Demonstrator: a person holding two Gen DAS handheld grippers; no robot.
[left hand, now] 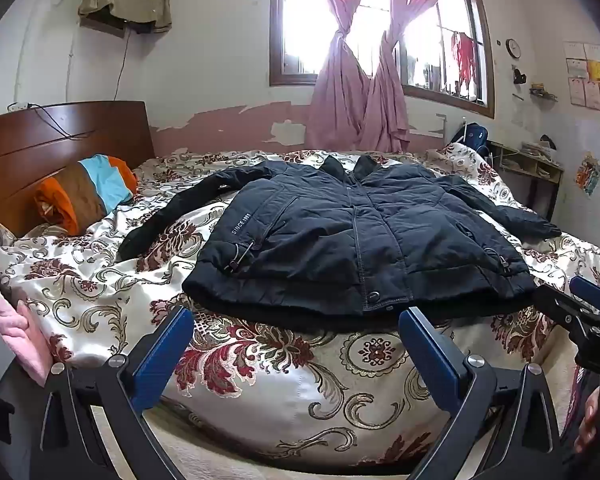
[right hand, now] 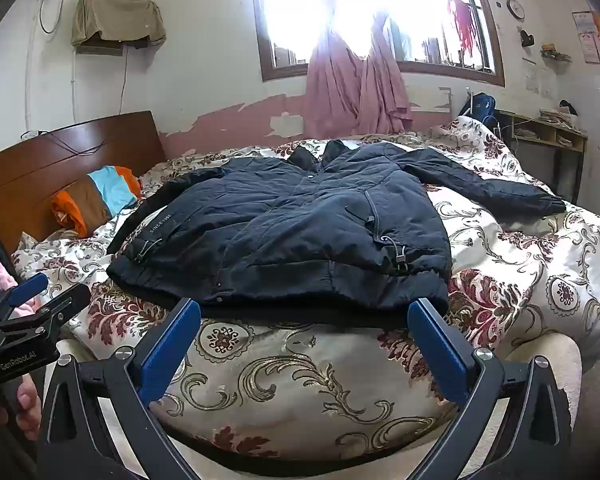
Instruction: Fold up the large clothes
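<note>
Left gripper (left hand: pixel 296 332) jaws spread wide, empty, hovering just short of jacket hem. Right gripper (right hand: pixel 304 320) same: wide, empty, near hem, right-side corner. Both side by side at bed's near edge, likely staged for first grab. Dark jacket (left hand: pixel 364 232) face up, zipped, flat on floral quilt (left hand: pixel 300 392), sleeves splayed outward — laid out ready for folding, no fold started. Striped pillow (left hand: pixel 88 192) by headboard (left hand: pixel 60 144), well apart.
</note>
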